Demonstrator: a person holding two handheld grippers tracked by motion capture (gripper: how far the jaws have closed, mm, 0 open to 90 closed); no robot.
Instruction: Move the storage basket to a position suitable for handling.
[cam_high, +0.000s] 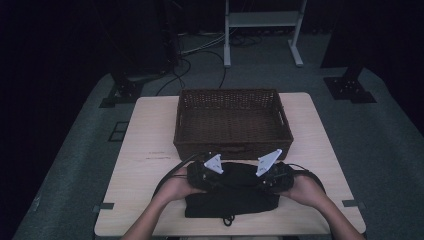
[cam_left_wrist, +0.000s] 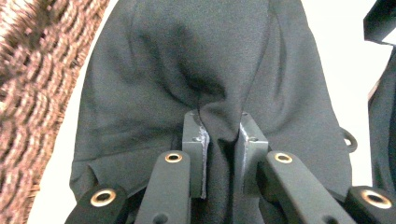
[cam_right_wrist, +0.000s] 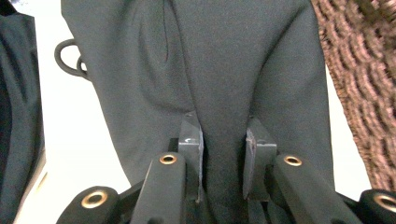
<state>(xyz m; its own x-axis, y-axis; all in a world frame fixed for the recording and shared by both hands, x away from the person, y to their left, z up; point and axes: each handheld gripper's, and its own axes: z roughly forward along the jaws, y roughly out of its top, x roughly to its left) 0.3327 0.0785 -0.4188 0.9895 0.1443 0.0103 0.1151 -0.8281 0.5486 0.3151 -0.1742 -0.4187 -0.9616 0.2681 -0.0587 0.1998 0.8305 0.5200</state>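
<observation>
Gripping the black cloth near the wicker basket, I had my left gripper and right gripper each clamped on a fold.

Black left claw, black right claw, brass-ringed pivots, grey triangular top plates, trailing black cables, bare forearms

From my remote seat I see a black cloth, plain and unpatterned, on a pale wood-toned surface. The basket is dark brown with a woven wicker pattern (reddish-brown up close in the left gripper view). My left claw and right claw are black with brass-coloured rivets; each carries a light grey plate. The floor is grey.
</observation>
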